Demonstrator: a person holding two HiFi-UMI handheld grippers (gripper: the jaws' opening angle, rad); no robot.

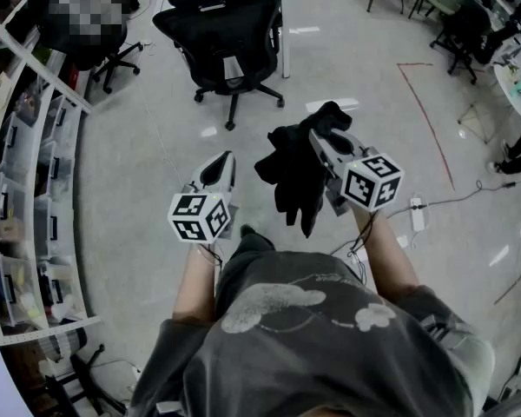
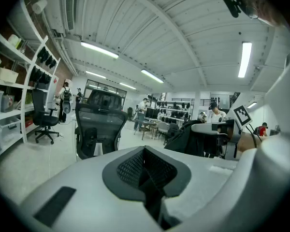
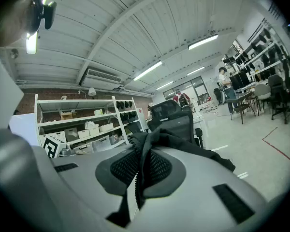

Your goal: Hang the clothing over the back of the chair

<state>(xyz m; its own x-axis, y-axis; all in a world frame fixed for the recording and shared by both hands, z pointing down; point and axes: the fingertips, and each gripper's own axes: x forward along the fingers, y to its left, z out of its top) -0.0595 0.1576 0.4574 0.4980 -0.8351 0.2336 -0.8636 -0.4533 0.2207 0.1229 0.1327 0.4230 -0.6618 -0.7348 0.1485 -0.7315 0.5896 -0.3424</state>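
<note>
My right gripper (image 1: 323,142) has its jaws pinched on the clothing (image 1: 297,174). In the right gripper view (image 3: 137,151) a fold of the fabric comes up between the ribbed pads, and the rest spills over the right-hand jaw.

The clothing is black, soft and matt, bunched into a limp clump with no clear shape. I cannot tell what kind of garment it is. A small tuft sticks out past the jaw tips. The bulk hangs below the gripper in uneven lobes, clear of the floor (image 1: 148,146), just ahead of me and between the two grippers, against the right one. From the left gripper view it reads as a dark drape (image 2: 186,140) under the right gripper.

My left gripper (image 1: 225,161) is beside it, apart from the cloth. Its jaws are pressed together with nothing between them (image 2: 144,152).

The chair (image 1: 224,35) stands ahead on the pale floor, well apart from the clothing. It is a black mesh office chair on castors with nothing on its back. Shelves (image 1: 22,189) run along my left.
</note>
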